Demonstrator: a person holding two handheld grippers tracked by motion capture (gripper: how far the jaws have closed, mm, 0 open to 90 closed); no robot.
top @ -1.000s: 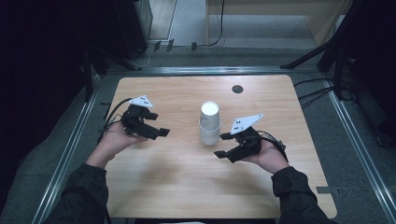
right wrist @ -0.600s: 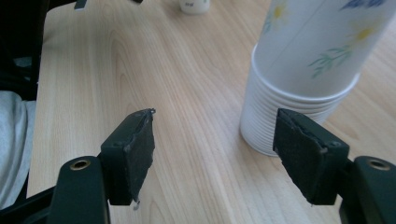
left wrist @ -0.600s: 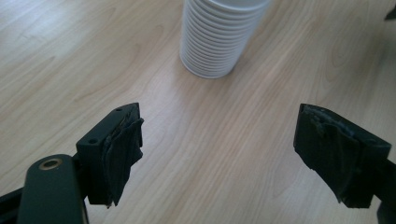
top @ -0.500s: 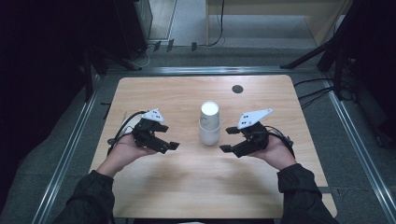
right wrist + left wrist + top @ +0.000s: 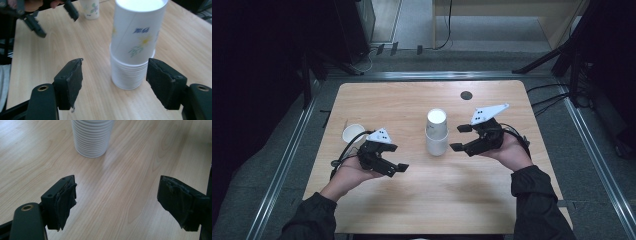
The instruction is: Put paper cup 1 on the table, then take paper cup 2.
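While both pairs of jaws stand apart with nothing between the pads, the stack of paper cups (image 5: 436, 133) stands upright near the middle of the wooden table (image 5: 422, 200), untouched. The right gripper (image 5: 460, 137) is just beside the stack on its right, its jaws pointing toward it and parted about as wide as the stack's base; in the right gripper view the stack (image 5: 136, 42) rises just beyond the two black pads, its top cup printed with flowers and standing high above the ribbed rims below it. The left gripper (image 5: 401, 167) is lower left of the stack and clear of it, its jaws spread wide and empty above bare wood; in the left gripper view the bottom of the stack (image 5: 91, 137) shows ahead of the pads. A single cup (image 5: 353, 133) sits alone near the table's left edge, behind the left hand (image 5: 349, 172). Beyond the stack, a small dark round spot (image 5: 466, 95) marks the tabletop near its far edge.
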